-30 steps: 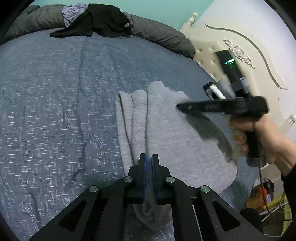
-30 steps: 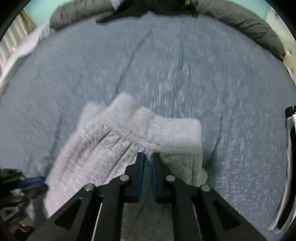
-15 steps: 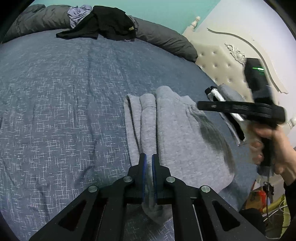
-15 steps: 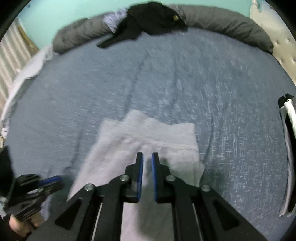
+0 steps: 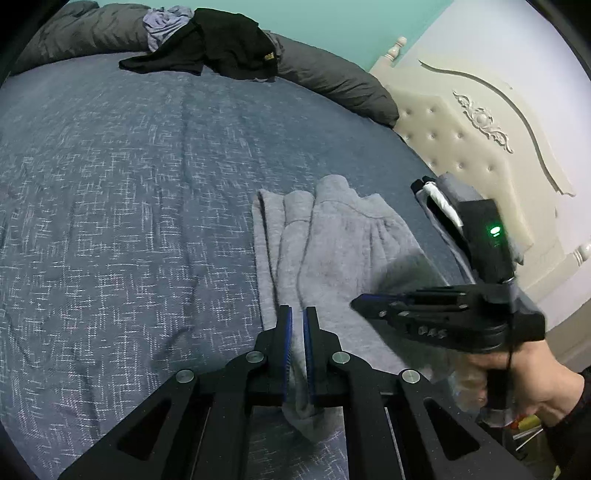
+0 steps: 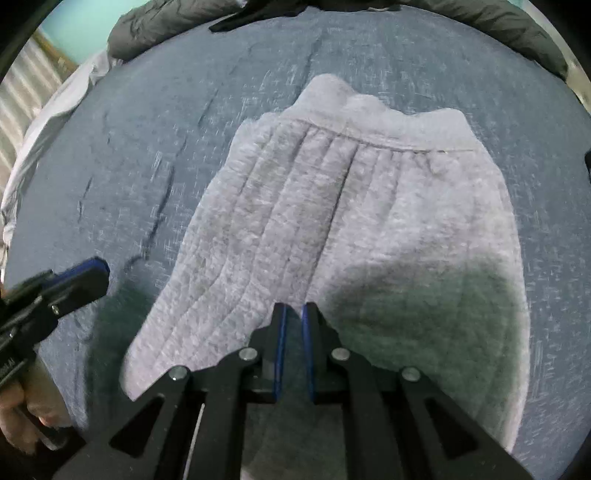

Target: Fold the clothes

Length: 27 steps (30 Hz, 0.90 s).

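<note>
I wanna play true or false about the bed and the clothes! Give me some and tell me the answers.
1. The grey garment lies on a blue bedspread. True.
2. The left gripper is wide open. False: it is shut, pinching a fold of the grey garment.
3. A black garment sits at the far edge of the bed. True.
4. The wall behind the bed is red. False: it is teal.
5. The right gripper is shut. True.
</note>
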Available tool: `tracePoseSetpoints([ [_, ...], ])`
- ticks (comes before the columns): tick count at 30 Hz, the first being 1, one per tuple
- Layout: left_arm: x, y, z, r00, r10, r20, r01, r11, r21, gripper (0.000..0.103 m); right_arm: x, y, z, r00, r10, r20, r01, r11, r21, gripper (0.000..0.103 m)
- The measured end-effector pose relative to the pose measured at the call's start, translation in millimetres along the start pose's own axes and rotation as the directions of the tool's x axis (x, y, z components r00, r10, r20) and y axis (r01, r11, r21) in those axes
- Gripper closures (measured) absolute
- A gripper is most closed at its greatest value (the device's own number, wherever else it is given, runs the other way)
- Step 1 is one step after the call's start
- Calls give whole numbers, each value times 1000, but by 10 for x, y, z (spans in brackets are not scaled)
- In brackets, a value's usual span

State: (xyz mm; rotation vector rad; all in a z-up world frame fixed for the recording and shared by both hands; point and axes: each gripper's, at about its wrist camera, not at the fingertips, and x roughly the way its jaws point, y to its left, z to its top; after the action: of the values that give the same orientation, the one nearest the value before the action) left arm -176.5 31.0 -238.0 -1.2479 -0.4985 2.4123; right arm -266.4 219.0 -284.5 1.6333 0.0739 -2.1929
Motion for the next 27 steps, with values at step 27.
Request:
tracePoseSetpoints([
  [27, 42, -211, -50, 998, -48, -28, 49, 997, 60, 89, -429, -331, -770, 988, -108, 112, 104, 994, 44, 96],
])
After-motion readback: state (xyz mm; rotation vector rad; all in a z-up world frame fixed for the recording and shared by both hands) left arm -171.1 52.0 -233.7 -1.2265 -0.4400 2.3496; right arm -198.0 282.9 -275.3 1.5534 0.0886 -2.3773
